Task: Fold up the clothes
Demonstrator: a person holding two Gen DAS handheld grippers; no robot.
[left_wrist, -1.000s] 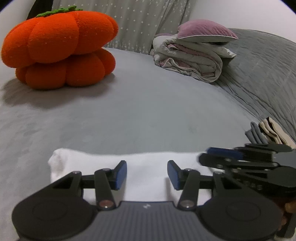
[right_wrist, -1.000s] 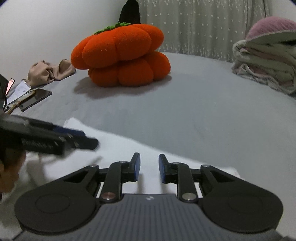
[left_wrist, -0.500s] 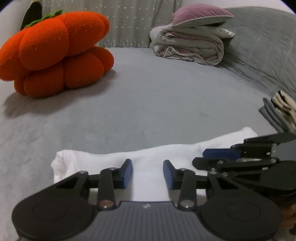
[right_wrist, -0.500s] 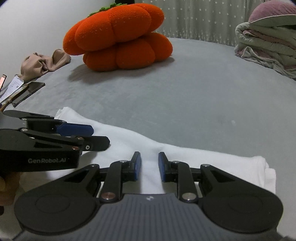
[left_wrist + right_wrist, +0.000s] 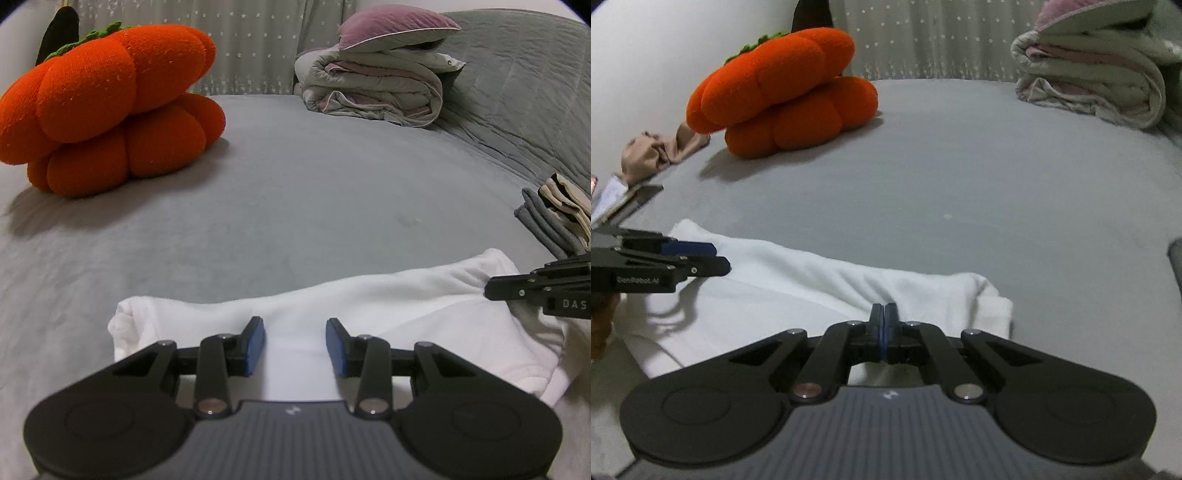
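A white garment (image 5: 369,306) lies folded into a long band across the grey bed (image 5: 295,192). My left gripper (image 5: 295,343) hovers over its left part, jaws open, the blue pads apart with only cloth showing under them. In the right wrist view it (image 5: 713,258) reaches in from the left above the garment (image 5: 798,273). My right gripper (image 5: 884,321) is shut, its pads pressed together at the garment's right end where a crease runs up to the tips; I cannot tell whether fabric is pinched. Its tip (image 5: 517,291) shows at the right edge of the left wrist view.
An orange pumpkin cushion (image 5: 110,110) sits at the back left. A folded duvet with a purple pillow (image 5: 376,88) is at the back right. Folded grey and beige clothes (image 5: 554,218) lie at the right edge. A beige cloth (image 5: 653,155) and flat items (image 5: 624,199) lie far left.
My right gripper slid right along the garment to its right end and its jaws closed. The left jaws narrowed slightly and the left view rolled a little.
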